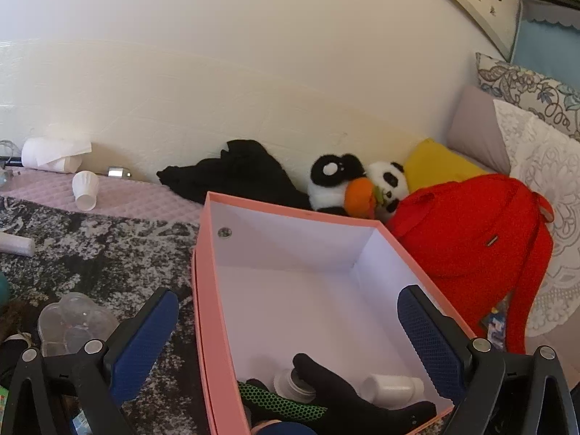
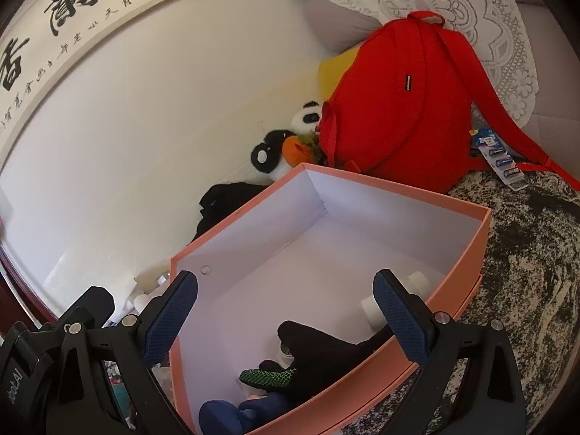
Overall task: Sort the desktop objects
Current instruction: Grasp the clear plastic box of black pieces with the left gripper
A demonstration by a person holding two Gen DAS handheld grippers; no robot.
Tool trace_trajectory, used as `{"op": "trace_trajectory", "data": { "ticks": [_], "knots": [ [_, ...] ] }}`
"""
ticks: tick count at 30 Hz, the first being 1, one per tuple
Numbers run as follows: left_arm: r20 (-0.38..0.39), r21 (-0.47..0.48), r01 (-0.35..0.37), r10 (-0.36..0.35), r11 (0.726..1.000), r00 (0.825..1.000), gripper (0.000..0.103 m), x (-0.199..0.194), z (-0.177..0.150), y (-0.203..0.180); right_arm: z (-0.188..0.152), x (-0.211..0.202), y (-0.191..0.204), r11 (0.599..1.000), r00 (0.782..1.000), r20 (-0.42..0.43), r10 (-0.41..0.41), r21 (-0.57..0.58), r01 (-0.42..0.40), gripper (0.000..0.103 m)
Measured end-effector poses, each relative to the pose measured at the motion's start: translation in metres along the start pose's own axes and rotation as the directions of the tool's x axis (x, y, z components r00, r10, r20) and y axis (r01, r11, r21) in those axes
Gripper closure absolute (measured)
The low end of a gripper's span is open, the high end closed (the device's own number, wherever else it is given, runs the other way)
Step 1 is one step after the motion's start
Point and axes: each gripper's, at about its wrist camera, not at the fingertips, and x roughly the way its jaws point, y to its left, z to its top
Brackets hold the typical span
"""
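A pink box with a white inside (image 1: 206,282) (image 2: 471,250) stands on the patterned cloth. In it lie a black glove with a green mesh patch (image 1: 348,395) (image 2: 319,355), a white bottle (image 1: 393,388) (image 2: 369,306), a small white jar (image 1: 291,384) and a dark blue object (image 2: 221,417). My left gripper (image 1: 286,330) is open and empty, its fingers straddling the box's left wall. My right gripper (image 2: 286,311) is open and empty, held above the box's near end.
A red backpack (image 1: 467,250) (image 2: 402,101) leans right of the box, with a battery pack (image 2: 502,161) beside it. Panda plushes (image 1: 348,185) (image 2: 286,145) and black cloth (image 1: 235,174) lie by the wall. A paper cup (image 1: 86,190), tissue roll (image 1: 50,154) and clear plastic tray (image 1: 72,320) lie left.
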Motion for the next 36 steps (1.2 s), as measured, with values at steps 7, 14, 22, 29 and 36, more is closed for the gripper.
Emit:
{"op": "trace_trajectory", "data": {
  "ticks": [7, 14, 22, 29, 36],
  "knots": [
    [0.025, -0.012, -0.037, 0.038, 0.999, 0.999, 0.003, -0.011, -0.003, 0.009, -0.003, 0.0, 0.007, 0.999, 1.0, 0.01, 0.007, -0.031, -0.007, 0.003],
    [0.056, 0.017, -0.188, 0.187, 0.982, 0.981, 0.003, -0.029, -0.003, 0.034, -0.007, -0.011, 0.025, 0.996, 0.997, 0.062, 0.047, -0.081, -0.042, 0.003],
    [0.058, 0.045, -0.355, 0.353, 0.934, 0.934, 0.003, -0.048, -0.009, 0.081, -0.018, -0.034, 0.061, 0.962, 0.972, 0.125, 0.198, -0.213, -0.168, 0.003],
    [0.021, 0.188, -0.499, 0.505, 0.846, 0.863, 0.003, -0.06, -0.034, 0.14, -0.048, -0.039, 0.101, 0.89, 0.943, 0.013, 0.332, -0.336, -0.309, 0.003],
    [-0.065, 0.173, -0.605, 0.622, 0.777, 0.78, 0.003, -0.065, -0.053, 0.209, -0.075, -0.043, 0.124, 0.849, 0.92, -0.066, 0.386, -0.364, -0.383, 0.003]
  ]
}}
